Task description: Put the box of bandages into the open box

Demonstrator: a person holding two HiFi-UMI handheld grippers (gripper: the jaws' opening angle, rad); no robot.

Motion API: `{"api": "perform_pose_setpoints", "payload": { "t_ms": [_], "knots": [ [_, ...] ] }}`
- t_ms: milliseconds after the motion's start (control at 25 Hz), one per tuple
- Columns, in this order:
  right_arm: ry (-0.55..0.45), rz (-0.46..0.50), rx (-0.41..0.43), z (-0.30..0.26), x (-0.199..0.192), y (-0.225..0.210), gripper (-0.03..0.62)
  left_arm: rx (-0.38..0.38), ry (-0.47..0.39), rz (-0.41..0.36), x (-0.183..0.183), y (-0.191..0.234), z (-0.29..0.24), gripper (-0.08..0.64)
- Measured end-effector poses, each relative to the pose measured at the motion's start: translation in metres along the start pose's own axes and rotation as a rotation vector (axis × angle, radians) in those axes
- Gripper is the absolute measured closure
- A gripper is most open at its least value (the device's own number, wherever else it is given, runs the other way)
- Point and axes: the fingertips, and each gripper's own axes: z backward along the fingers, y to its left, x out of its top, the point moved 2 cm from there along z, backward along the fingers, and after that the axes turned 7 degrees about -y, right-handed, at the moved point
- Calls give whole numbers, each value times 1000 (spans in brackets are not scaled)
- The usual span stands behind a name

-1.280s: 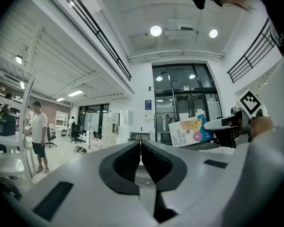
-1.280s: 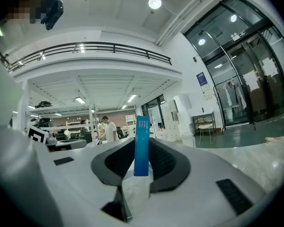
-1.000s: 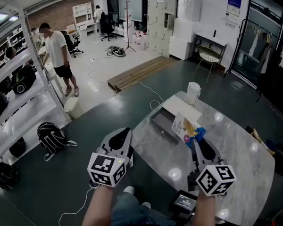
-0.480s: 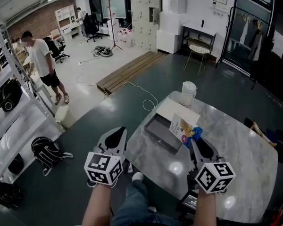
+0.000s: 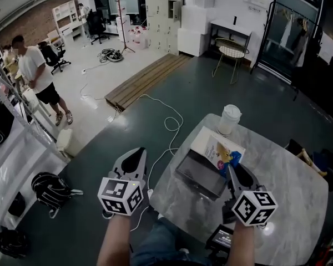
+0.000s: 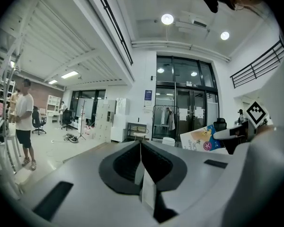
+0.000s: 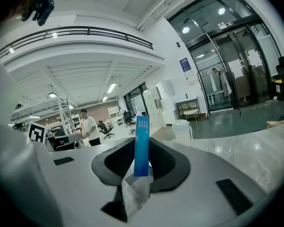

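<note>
My right gripper (image 5: 232, 168) is shut on the box of bandages (image 5: 224, 151), a flat white box with blue and colourful print, held upright above the marble table (image 5: 288, 170). In the right gripper view its blue edge (image 7: 142, 145) stands between the jaws. The open box (image 5: 200, 174), a shallow grey tray, lies on the table just left of and below the held box. My left gripper (image 5: 133, 158) hovers off the table's left edge over the floor, shut and empty; its jaws meet (image 6: 141, 150) in the left gripper view, where the bandage box (image 6: 201, 138) shows at right.
A white lidded cup (image 5: 229, 119) stands at the table's far edge. A black device (image 5: 219, 238) sits at the near edge. A white cable (image 5: 169, 123) runs over the floor. At far left are shelves (image 5: 5, 132), a backpack (image 5: 50, 184) and a person (image 5: 36, 76).
The head view has swung, so the table and grey tray sit lower and nearer in frame. Both grippers keep about the same places, and the right one still holds the bandage box.
</note>
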Motion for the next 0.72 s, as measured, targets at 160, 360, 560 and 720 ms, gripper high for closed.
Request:
{"api": "perform_pose_setpoints", "payload": {
  "t_ms": [160,360,560,720],
  "knots": [
    [6,-2,-55,-31,2,-2,489,-22,11,29,-2,33,-34,542],
    [1,-23,-124,-50,3,-3,489,-81,14,38,0,57,-68,541],
    [35,-42,-142,-56,-9,-1,489,-97,17,66,-5,66,-85,542],
    [72,-67,-133,-58,-29,12,489,-93,49,72,-16,69,-80,541]
  ]
}}
